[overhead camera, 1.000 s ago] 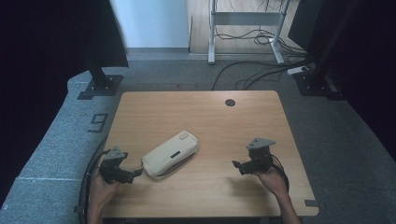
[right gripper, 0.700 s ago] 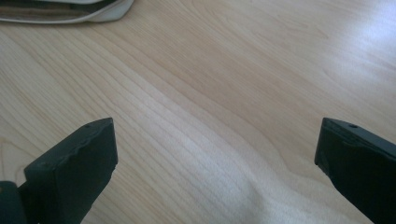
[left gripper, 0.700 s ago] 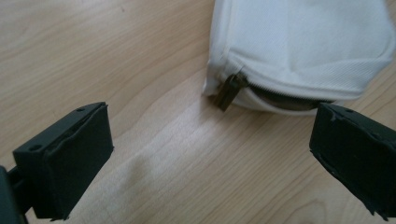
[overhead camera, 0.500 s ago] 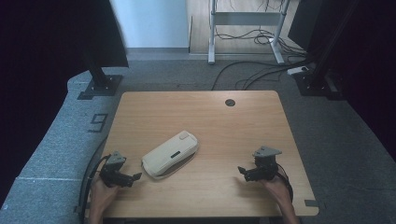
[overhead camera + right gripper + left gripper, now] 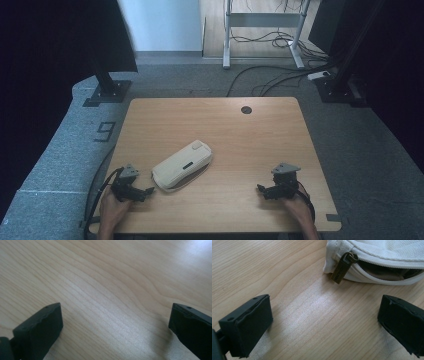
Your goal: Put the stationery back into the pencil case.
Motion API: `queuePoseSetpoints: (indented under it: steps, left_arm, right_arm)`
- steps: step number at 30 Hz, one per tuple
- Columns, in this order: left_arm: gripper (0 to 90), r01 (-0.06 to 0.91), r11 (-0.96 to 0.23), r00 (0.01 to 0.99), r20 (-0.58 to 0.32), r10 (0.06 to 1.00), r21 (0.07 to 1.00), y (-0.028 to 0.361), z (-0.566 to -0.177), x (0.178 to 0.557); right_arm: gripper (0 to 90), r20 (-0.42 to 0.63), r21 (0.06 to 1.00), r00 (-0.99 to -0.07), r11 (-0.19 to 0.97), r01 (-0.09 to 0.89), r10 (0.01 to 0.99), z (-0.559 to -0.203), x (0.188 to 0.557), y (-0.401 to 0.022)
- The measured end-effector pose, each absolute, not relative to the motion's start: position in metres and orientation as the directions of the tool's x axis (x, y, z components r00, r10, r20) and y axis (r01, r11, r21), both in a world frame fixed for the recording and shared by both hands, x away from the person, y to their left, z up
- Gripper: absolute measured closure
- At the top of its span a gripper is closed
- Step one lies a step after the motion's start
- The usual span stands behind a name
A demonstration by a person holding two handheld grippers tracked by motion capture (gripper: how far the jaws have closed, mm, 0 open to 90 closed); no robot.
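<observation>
Wood-grain bench point(image 5: 220, 125) seen from above, with two hand-held grippers at its near edge and one white fabric pouch point(image 5: 182, 165) lying left of centre; near to far, the parts are as follows. Left hand-held gripper point(image 5: 131, 186), at the near left corner, jaws spread wide and holding nothing; in the left gripper view both black jaws frame bare wood, with the pouch just beyond them. Right hand-held gripper point(image 5: 274, 189), at the near right, jaws likewise spread and empty; in the right gripper view they bracket plain bench surface only. Pouch: resting flat on the bench, touching neither gripper; its long axis runs from about 8 o'clock to 2 o'clock in the high view, the near end pointing toward the left hand-held gripper. Brass zip pull point(image 5: 342, 266), hanging at that near end, lies at roughly 1 o'clock from the left jaws in the left gripper view; the zip beside it stands partly open, showing a tan lining point(image 5: 387, 272). Governing relation: the pouch lies at about 2 o'clock from the left hand-held gripper and near it, but at about 10 o'clock from the right one and well apart; the left hand is therefore judged the nearer to reach the zip end, a short forward advance probably sufficing.
</observation>
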State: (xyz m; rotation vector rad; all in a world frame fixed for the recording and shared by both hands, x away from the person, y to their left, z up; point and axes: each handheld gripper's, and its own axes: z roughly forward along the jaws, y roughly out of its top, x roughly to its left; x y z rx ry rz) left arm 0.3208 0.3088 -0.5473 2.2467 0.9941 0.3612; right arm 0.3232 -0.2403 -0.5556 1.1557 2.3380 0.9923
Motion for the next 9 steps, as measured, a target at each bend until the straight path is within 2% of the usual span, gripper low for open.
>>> queuePoseSetpoints:
  steps: [9]
  left_arm:
    - [0.0, 0.561, -0.503, 0.672, -0.008, 0.740, 0.657, 0.3082, -0.5473, 0.3212]
  right_arm:
    - [0.0, 0.010, 0.715, -0.601, 0.414, 0.563, 0.799, -0.5563, 0.3231, -0.2417]
